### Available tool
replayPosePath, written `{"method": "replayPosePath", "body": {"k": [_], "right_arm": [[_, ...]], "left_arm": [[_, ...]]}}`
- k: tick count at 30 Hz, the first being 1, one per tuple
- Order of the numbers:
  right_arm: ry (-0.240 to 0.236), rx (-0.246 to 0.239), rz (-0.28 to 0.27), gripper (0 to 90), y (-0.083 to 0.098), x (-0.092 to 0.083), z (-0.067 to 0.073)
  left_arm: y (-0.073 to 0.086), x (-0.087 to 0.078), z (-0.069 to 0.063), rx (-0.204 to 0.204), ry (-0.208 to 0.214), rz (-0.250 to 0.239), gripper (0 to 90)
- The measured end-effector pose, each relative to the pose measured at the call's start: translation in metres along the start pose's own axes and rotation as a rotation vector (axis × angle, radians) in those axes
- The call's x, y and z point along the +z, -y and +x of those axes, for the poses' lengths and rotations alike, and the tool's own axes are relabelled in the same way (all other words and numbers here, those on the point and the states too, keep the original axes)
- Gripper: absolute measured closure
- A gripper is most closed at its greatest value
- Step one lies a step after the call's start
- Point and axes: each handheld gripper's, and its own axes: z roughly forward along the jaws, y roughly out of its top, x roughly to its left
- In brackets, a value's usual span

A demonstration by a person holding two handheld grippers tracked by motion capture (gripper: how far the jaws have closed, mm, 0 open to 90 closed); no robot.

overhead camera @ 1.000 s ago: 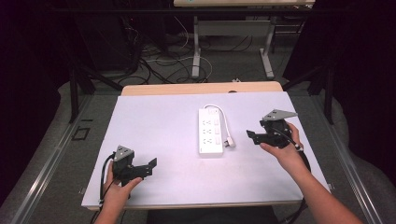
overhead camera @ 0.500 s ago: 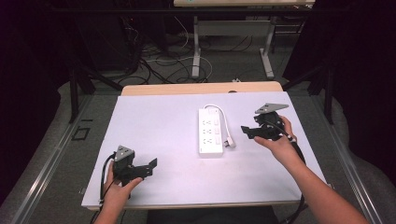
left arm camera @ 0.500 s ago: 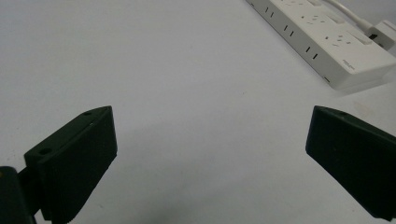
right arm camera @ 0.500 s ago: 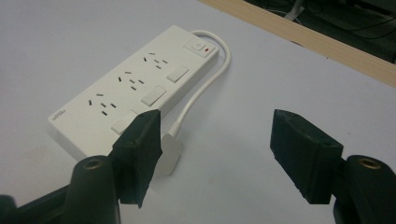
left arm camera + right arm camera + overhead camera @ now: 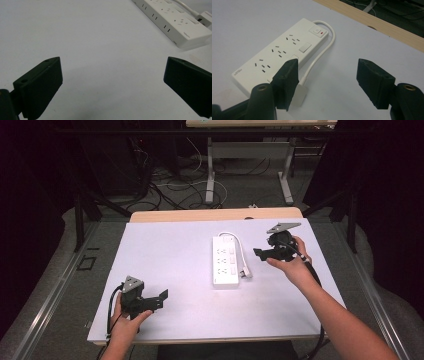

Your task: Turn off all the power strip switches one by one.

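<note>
Worktop: wide flat white sheet, matte and smooth, bare wooden strip along the far edge. Power strip: long white plastic block, hard and glossy, rounded corners, lying flat right of centre on the worktop, rows of sockets up, a switch with a red mark at its far end. Its cord is thin, round and white; it leaves the far end, loops down the right side and ends in a flat white plug lying just beside the strip's near half.

Right tongs: spread, nothing between them, hovering just right of the strip above the cord. You look to be going for the plug, so drop lower, keep the tongs wide, straddle the plug across its flat faces and close only once both pads are level with it. Slick plastic, so pinch square or it will squirt out. Don't snag the cord loop.

Left tongs: spread and empty, at the near left of the worktop, well apart from the strip. Park them there or bring them in to pin the strip down.
</note>
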Motion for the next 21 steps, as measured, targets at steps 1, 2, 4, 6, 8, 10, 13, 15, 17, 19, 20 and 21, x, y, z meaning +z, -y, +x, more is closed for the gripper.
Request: {"method": "replayPosePath", "body": {"k": [1,2,4,6,8,10,13,15,17,19,20,21], "right_arm": [[0.001,-0.006,0.004,33.4,-0.003,0.003,0.0],[0.001,-0.009,0.007,33.4,-0.005,0.005,0.0],[0.001,-0.016,0.013,33.4,-0.009,0.008,0.0],[0.004,-0.022,0.01,33.4,-0.012,0.011,0.0],[0.003,-0.02,0.016,33.4,-0.015,0.014,0.001],[0.002,-0.01,0.018,33.4,-0.018,0.018,0.001],[-0.002,-0.01,0.023,33.8,-0.02,0.022,0.002],[-0.015,-0.004,0.026,34.3,-0.025,0.027,0.002],[-0.017,-0.01,0.037,34.8,-0.028,0.031,0.004],[-0.016,-0.013,0.041,34.9,-0.029,0.033,0.004],[-0.017,-0.022,0.047,35.5,-0.032,0.037,0.005],[-0.015,-0.024,0.053,35.6,-0.033,0.039,0.006]], "left_arm": [[0.0,0.0,0.0,0.001,0.0,0.001,2.0],[0.0,0.0,0.0,0.001,0.0,0.0,2.0],[0.0,0.0,0.0,0.001,0.0,0.0,2.0],[0.0,0.0,0.001,0.001,0.0,0.001,2.0],[0.0,0.0,0.001,0.001,0.0,0.001,2.0],[0.0,0.0,0.001,0.0,0.001,-0.001,2.0],[0.0,0.0,0.001,-0.001,0.001,0.002,2.0],[0.0,0.0,0.001,-0.001,0.001,0.002,2.1],[0.0,0.0,0.002,-0.002,0.001,0.003,2.0],[0.0,0.0,0.002,-0.002,0.001,0.005,2.0],[0.0,0.0,0.002,-0.005,0.0,0.004,2.1],[0.0,0.0,0.003,-0.003,0.001,0.004,2.1]]}}
